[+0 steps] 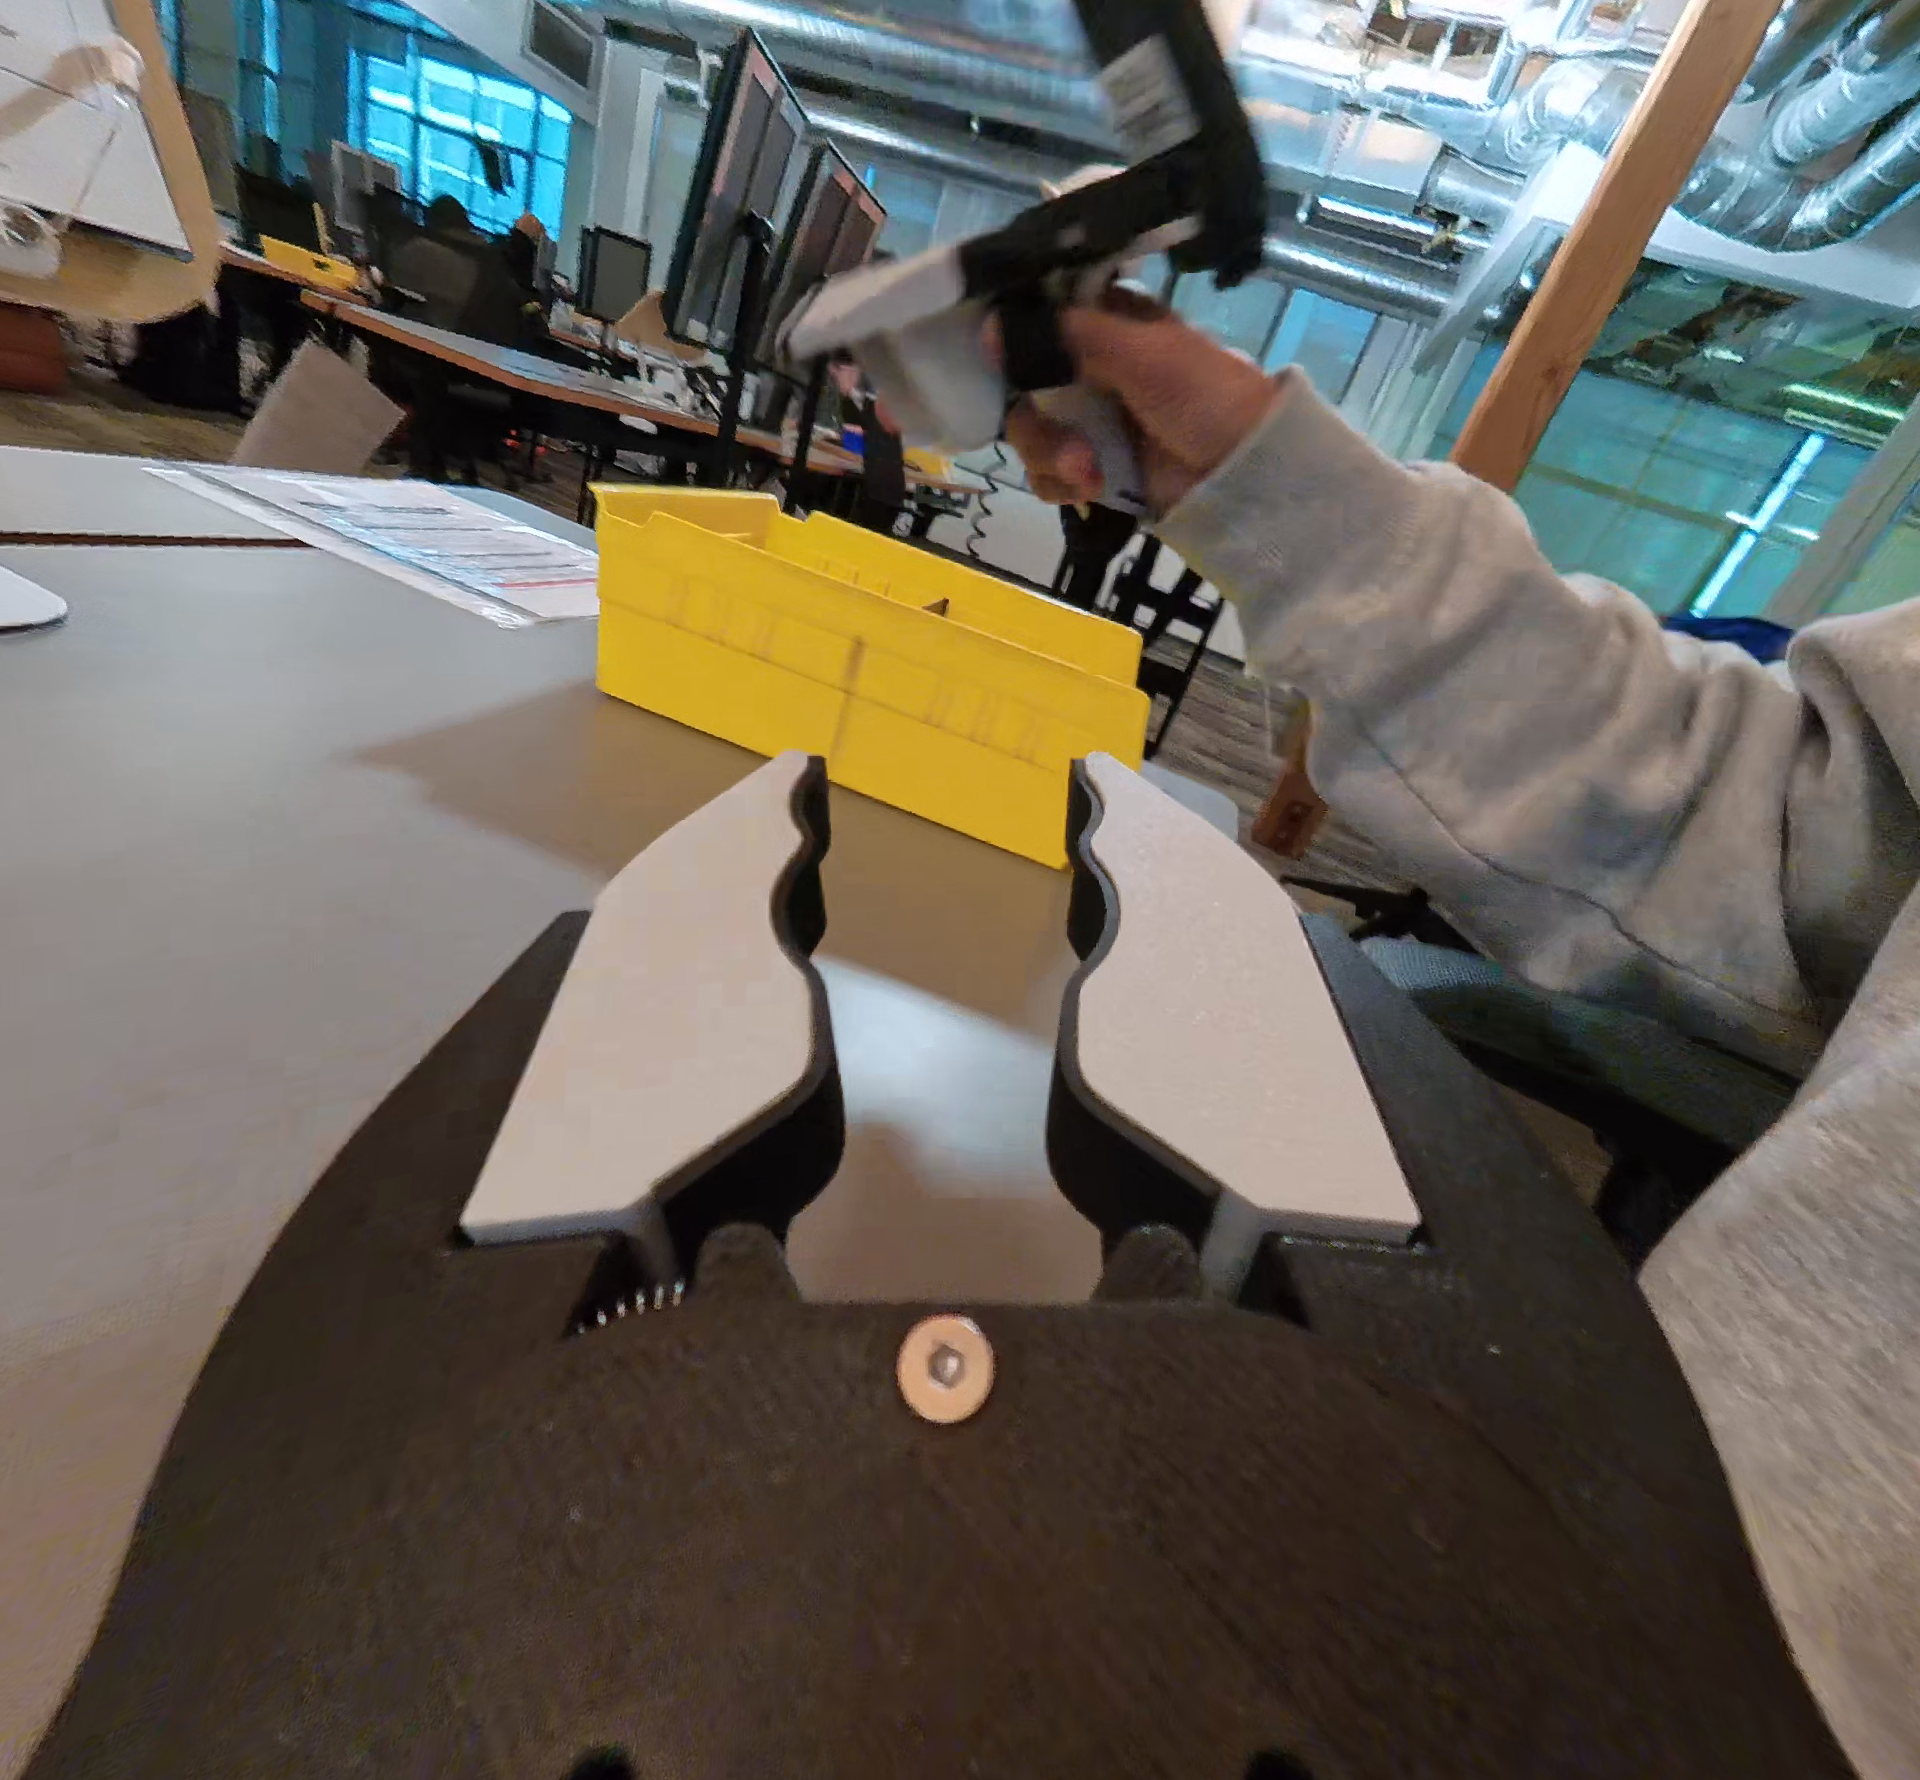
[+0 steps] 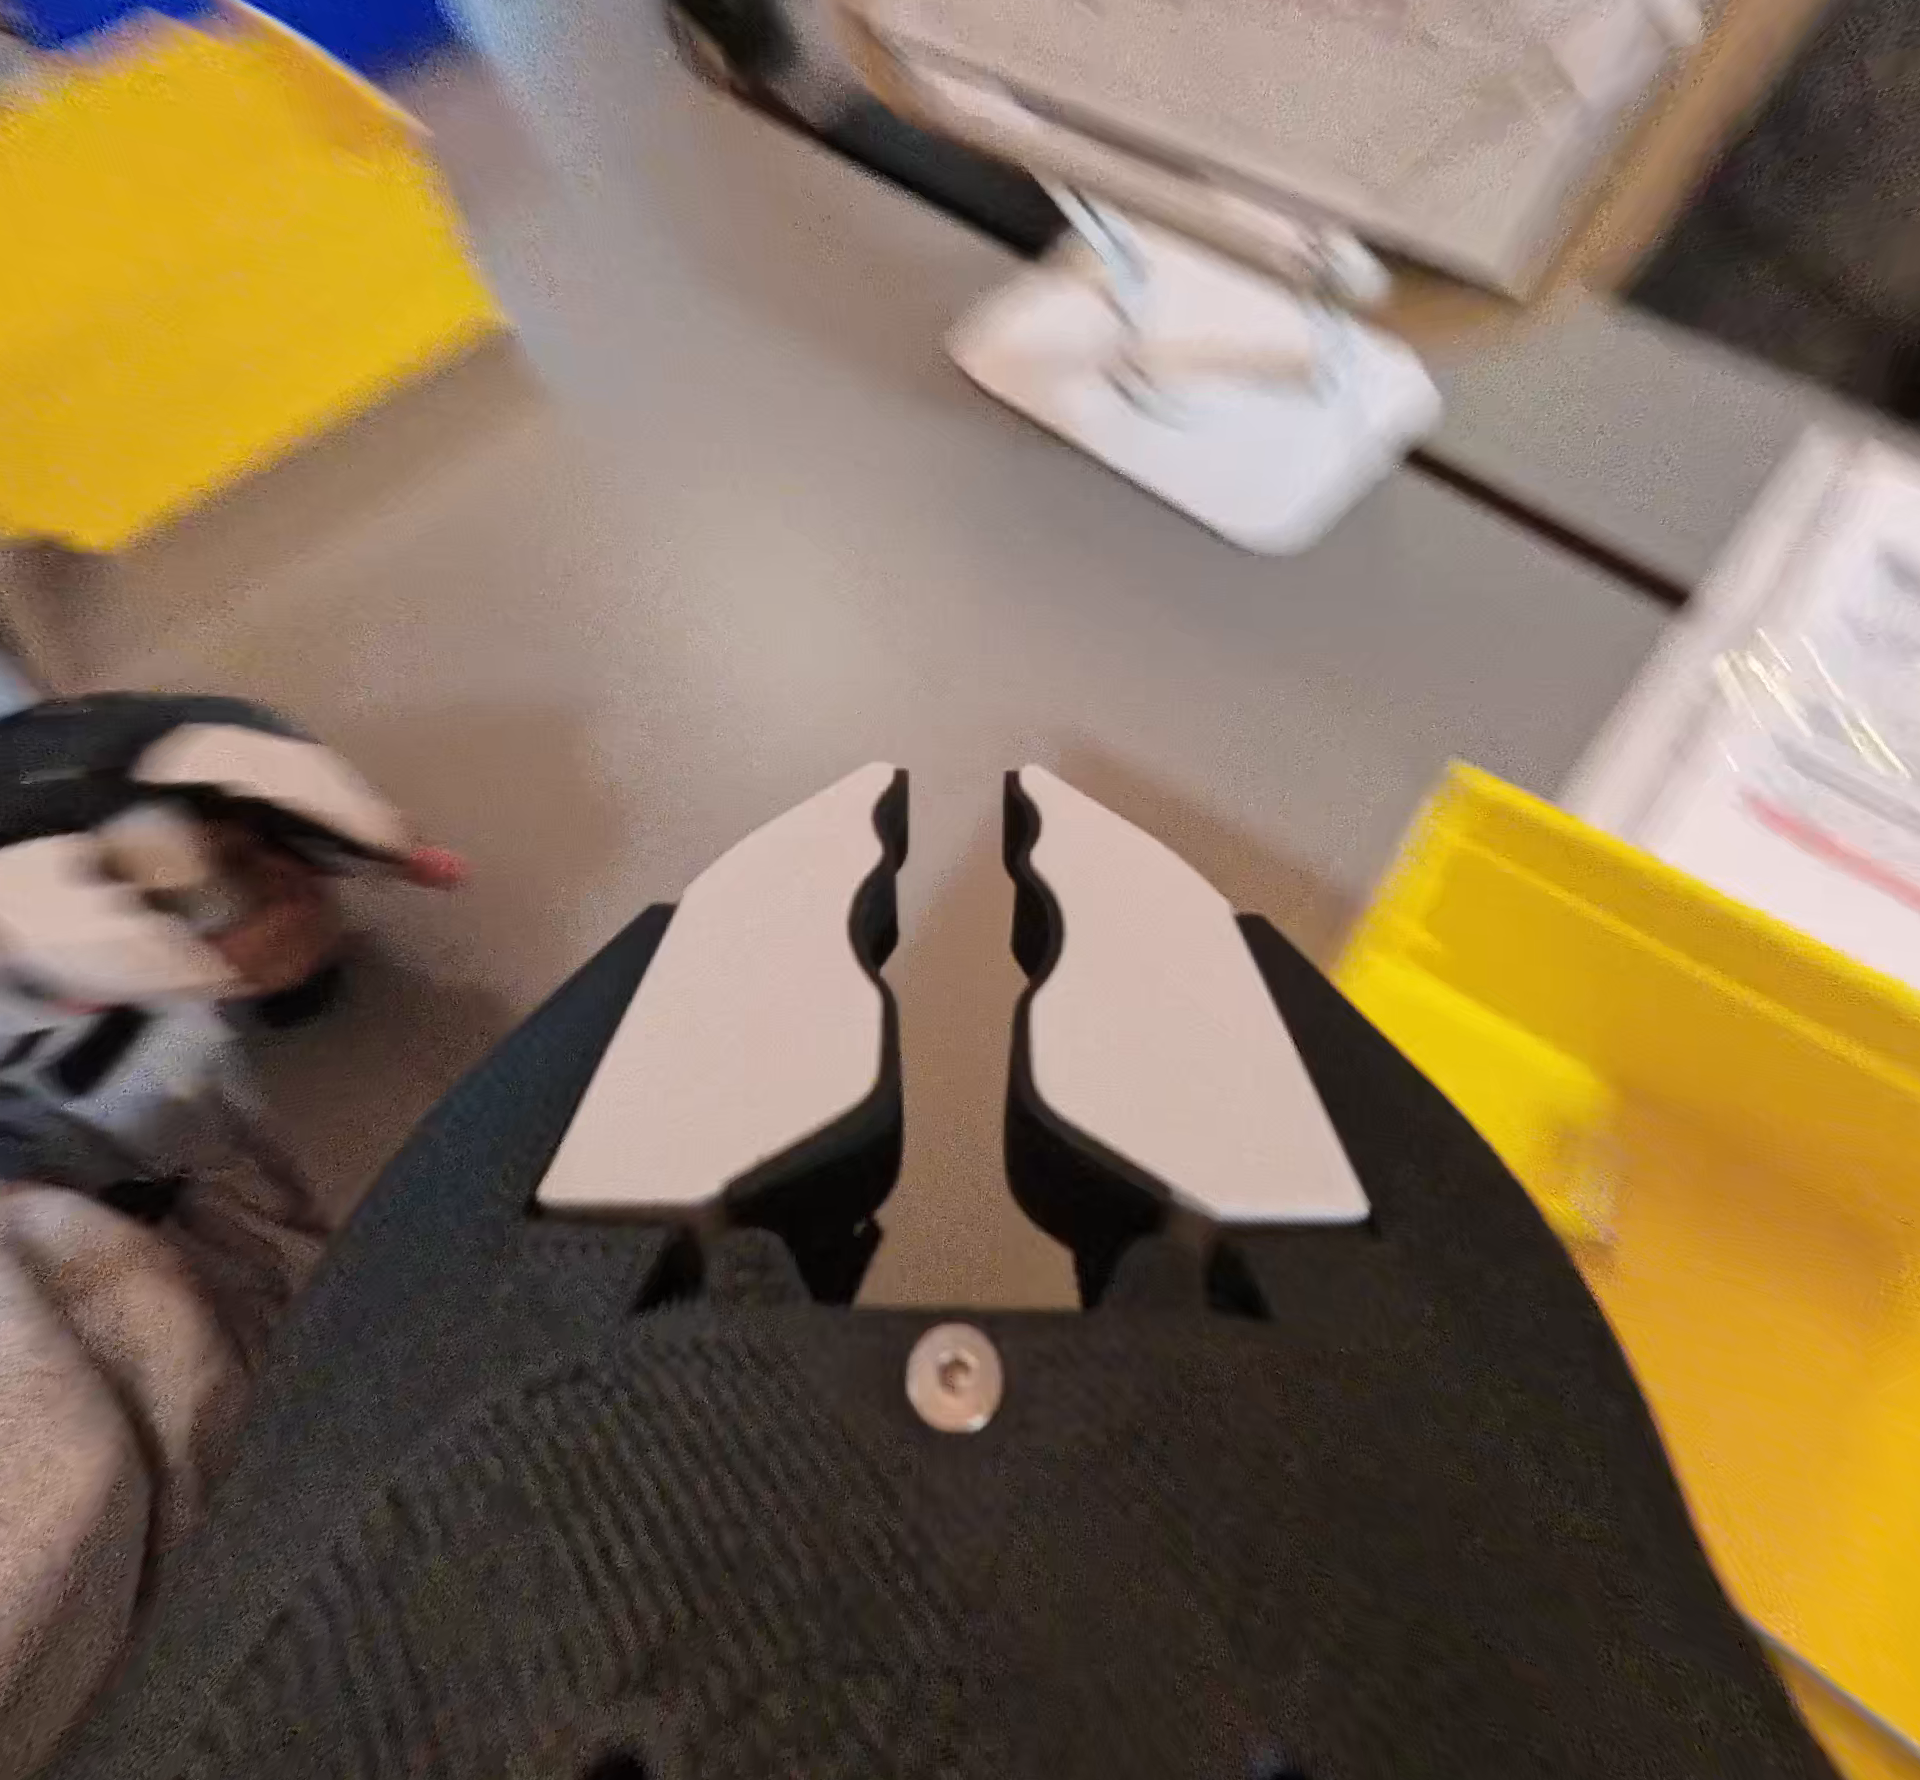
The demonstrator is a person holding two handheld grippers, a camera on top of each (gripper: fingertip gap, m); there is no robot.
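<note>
- Left wrist view: grey fingers of the left gripper [image 1: 948, 785] stand spread apart with nothing between them, low over the grey table [image 1: 260, 795].
- Just ahead of the tips sits a yellow bin [image 1: 862, 681].
- Above and to the right, a hand [image 1: 1153, 411] in a grey sleeve [image 1: 1507, 691] holds the right gripper [image 1: 800, 328] raised and tilted — blurred.
- Desks and monitors [image 1: 769, 192] lie beyond, with ducts overhead.
- Right wrist view: the right gripper [image 2: 954, 774] is parted narrowly, empty, over the table [image 2: 779, 587].
- A yellow bin [image 2: 1662, 1159] lies to its right, cut off — another yellow shape [image 2: 208, 276] is smeared at upper left.
- A white stand base [image 2: 1226, 400] lies ahead.
- Everything here is motion-blurred.
</note>
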